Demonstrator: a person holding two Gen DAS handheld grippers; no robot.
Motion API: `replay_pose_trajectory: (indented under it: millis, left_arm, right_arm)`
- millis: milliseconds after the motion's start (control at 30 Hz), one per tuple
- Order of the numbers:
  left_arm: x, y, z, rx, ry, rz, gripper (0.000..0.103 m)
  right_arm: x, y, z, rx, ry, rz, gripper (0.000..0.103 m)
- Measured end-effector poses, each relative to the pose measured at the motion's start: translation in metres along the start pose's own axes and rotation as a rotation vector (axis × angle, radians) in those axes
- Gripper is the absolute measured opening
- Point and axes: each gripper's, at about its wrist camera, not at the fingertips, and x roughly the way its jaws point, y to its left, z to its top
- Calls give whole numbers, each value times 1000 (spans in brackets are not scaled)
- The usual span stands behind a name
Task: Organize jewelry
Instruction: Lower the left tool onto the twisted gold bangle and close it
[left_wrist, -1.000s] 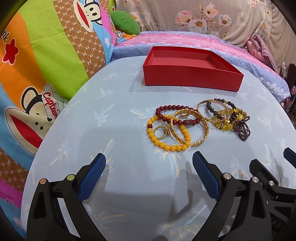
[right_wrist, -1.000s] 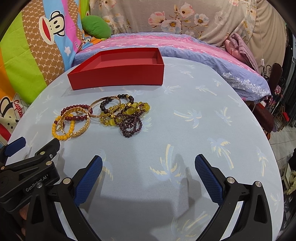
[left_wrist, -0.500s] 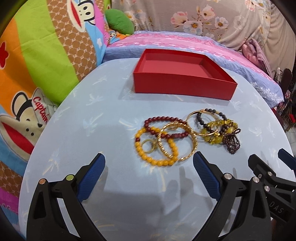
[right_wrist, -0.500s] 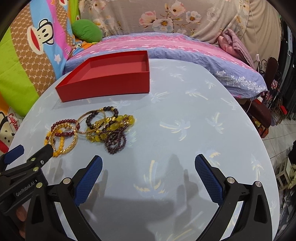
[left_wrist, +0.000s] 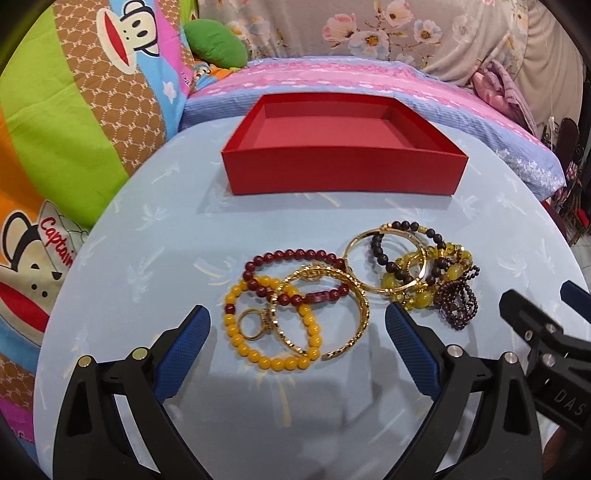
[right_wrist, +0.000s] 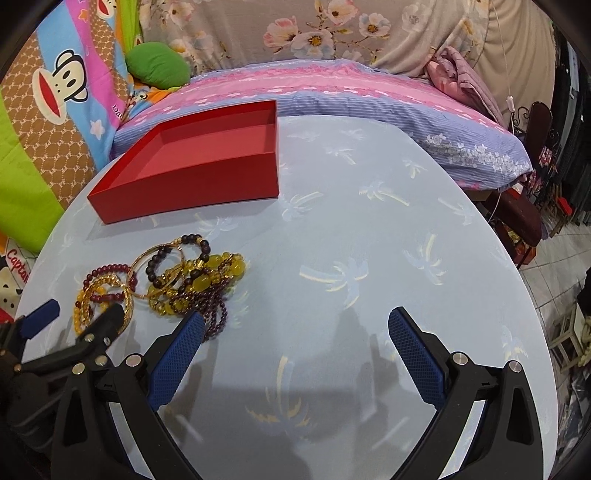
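Both the left gripper (left_wrist: 295, 332) and the right gripper (right_wrist: 295, 332) hung empty, fingers apart. The tangled heap of beaded and gold bracelets (left_wrist: 347, 291) lay mid-counter, near the empty red cardboard tray (left_wrist: 343, 173) toward the far edge.

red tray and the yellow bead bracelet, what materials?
Red tray: looks like matte paperboard, given its thin straight walls, sharp folded corners and lack of glare. Yellow bead bracelet: opaque glossy round beads with small highlights; plastic, resin or an amber-like stone, the pictures can't settle which.
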Motion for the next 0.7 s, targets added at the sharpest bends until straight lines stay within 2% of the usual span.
replay_pose_trajectory:
  millis: [500, 700]
  left_arm:
    - [13, 2, 1, 11, 23, 4, 89]
    - [12, 3, 2, 10, 20, -9, 74]
  right_arm:
    - [11, 4, 3, -2, 24, 13, 96]
    - [11, 4, 3, 0, 25, 17, 96]
